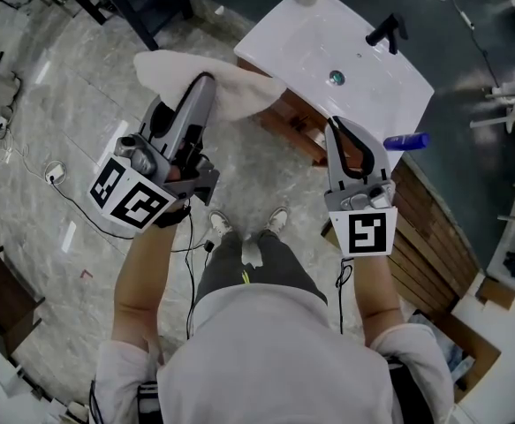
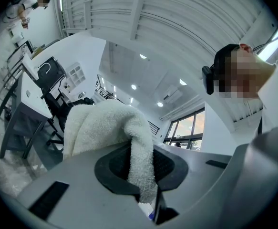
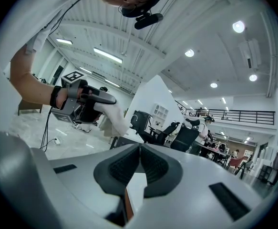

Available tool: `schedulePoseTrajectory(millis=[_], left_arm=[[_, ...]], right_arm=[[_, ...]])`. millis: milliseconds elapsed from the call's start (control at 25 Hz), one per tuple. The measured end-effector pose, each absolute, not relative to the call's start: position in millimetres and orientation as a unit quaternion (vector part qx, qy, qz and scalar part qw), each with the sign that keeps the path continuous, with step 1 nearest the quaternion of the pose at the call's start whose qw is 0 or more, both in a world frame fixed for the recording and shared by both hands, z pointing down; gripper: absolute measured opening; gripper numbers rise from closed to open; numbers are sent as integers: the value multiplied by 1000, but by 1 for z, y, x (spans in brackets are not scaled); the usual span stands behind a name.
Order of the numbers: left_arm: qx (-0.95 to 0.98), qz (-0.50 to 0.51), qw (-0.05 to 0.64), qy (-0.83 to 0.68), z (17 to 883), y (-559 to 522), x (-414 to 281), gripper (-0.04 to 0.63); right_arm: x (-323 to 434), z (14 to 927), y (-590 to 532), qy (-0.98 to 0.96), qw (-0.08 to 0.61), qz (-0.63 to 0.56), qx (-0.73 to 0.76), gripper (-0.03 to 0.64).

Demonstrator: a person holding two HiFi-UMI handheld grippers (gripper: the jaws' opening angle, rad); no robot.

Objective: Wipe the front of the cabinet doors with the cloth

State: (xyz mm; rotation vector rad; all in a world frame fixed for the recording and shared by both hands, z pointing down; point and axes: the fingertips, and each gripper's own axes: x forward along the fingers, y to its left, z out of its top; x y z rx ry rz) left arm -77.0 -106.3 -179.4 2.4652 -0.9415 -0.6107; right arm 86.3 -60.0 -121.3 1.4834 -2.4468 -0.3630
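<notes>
Left gripper (image 1: pixel 204 85) clenched on white cloth (image 1: pixel 226 85); in left gripper view cloth (image 2: pixel 108 128) bunched over jaws, one fold pinched between pads. Cloth held up in front of person, overlapping near-left corner of white washbasin (image 1: pixel 310 47) in head view; contact with it not resolvable. Right gripper (image 1: pixel 340 132) clenched, nothing between jaws, pads meeting in right gripper view (image 3: pixel 139 162). It hovers over the wooden cabinet (image 1: pixel 294 120) front under basin. Black tap (image 1: pixel 385 32) at basin rear. Blue bottle (image 1: pixel 405 141) just beside right gripper. Marble floor (image 1: pixel 71 104) below.
</notes>
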Motion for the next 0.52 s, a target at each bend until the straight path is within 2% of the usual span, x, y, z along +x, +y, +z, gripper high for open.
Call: schedulePoseTrajectory(millis=[520], left_arm=[[889,-230,204,-340,-199,-96,-82,57]], right_arm=[[92,-135,-50,-837,137,-136,511,41]])
